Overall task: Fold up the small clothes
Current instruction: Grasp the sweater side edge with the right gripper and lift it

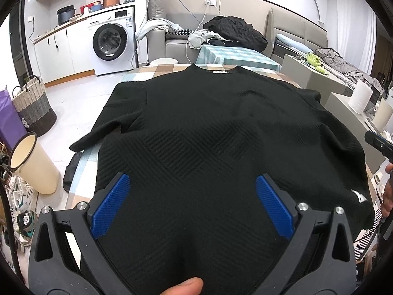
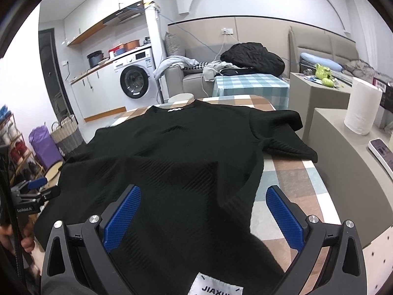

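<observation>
A black ribbed short-sleeved top (image 1: 196,127) lies spread flat on the checked tablecloth (image 2: 289,179), collar at the far end, hem toward me. It also shows in the right wrist view (image 2: 172,162), with a white label (image 2: 216,286) at the near hem. My left gripper (image 1: 192,184) is open above the hem, blue pads wide apart. My right gripper (image 2: 203,196) is open above the hem's right part. The left gripper shows at the left edge of the right wrist view (image 2: 36,189). The right sleeve (image 2: 287,135) lies out to the side.
A second table with a blue checked cloth (image 1: 235,56) stands beyond. A beige counter (image 2: 343,159) with a paper roll (image 2: 362,105) and a phone (image 2: 380,152) runs along the right. A woven basket (image 1: 34,103), a cream bin (image 1: 34,162) and shoes (image 1: 22,211) sit on the floor at left.
</observation>
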A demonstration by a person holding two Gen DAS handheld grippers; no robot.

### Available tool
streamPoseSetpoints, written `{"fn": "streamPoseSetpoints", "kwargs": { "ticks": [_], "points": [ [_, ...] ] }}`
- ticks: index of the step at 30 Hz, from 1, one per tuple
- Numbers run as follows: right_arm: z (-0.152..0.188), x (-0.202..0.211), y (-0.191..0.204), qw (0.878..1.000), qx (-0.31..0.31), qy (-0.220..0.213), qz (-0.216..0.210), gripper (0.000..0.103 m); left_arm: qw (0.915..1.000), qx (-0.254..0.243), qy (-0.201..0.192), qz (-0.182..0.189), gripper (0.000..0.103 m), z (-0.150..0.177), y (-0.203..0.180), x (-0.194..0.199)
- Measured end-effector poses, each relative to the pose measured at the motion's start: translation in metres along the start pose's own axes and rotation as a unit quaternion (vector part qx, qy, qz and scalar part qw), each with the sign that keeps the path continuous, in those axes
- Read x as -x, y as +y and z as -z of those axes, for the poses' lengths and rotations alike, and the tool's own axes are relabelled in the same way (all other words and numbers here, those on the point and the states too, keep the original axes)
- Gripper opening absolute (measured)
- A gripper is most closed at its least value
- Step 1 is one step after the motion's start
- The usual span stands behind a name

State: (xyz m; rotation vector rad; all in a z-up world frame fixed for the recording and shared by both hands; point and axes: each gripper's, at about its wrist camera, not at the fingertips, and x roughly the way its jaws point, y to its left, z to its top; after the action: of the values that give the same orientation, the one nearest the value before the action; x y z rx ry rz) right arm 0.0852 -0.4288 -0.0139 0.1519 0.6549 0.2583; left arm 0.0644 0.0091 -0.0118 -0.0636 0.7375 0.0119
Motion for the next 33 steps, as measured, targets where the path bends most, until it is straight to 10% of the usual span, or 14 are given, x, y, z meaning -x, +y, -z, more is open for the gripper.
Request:
{"fn": "streamPoseSetpoints", "kwargs": {
  "ticks": [33],
  "points": [
    [-0.036,-0.051,-0.039,0.994,-0.079,0.065,0.026,0.103,0.9991,0.041,0.013,0.006,0.101,-0.061,0.045,-0.054]
  ]
}}
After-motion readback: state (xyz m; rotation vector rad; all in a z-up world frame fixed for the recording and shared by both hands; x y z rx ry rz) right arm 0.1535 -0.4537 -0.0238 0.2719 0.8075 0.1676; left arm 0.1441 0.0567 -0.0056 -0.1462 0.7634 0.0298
